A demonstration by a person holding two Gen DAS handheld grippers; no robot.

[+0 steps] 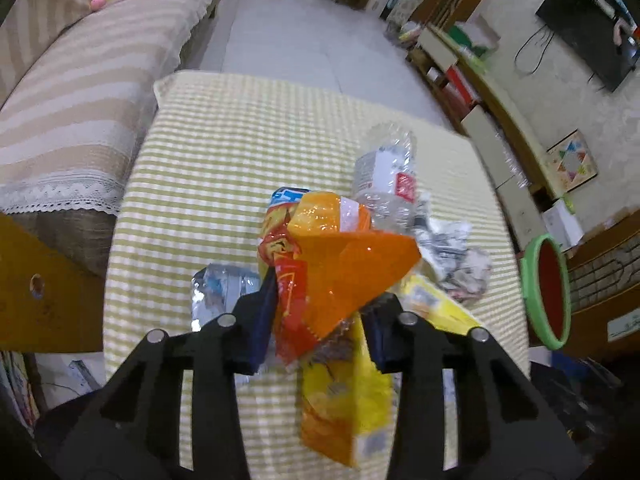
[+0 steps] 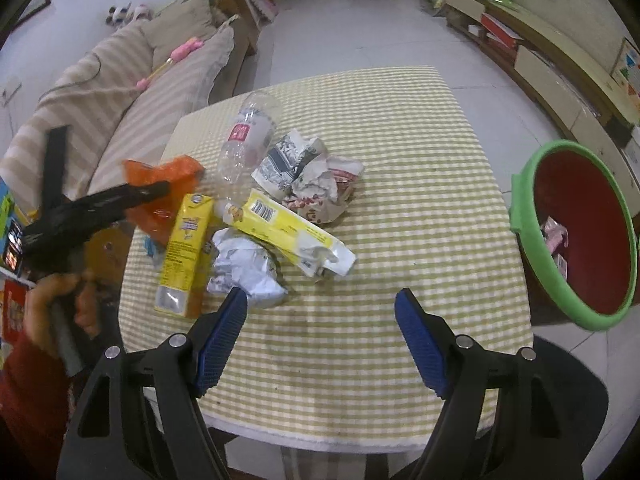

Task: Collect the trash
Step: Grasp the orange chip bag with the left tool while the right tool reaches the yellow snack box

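Note:
My left gripper (image 1: 320,320) is shut on a crumpled orange snack wrapper (image 1: 344,264) just above the trash pile. The right wrist view shows it at the table's left edge, a hand on its handle. In the pile lie a clear plastic bottle (image 2: 248,136), crumpled printed paper (image 2: 308,176), a yellow carton (image 2: 184,248), a yellow pouch (image 2: 288,232) and a white crumpled wrapper (image 2: 248,268). My right gripper (image 2: 320,312) stands open over the checked tablecloth (image 2: 400,140), nothing between its blue pads (image 2: 222,332), its left pad close to the white wrapper.
A red bin with a green rim (image 2: 532,200) stands off the table's right side and holds a few scraps. A striped sofa (image 2: 120,92) runs along the left. A low cabinet (image 2: 540,52) lines the right wall. Tiled floor lies beyond the table.

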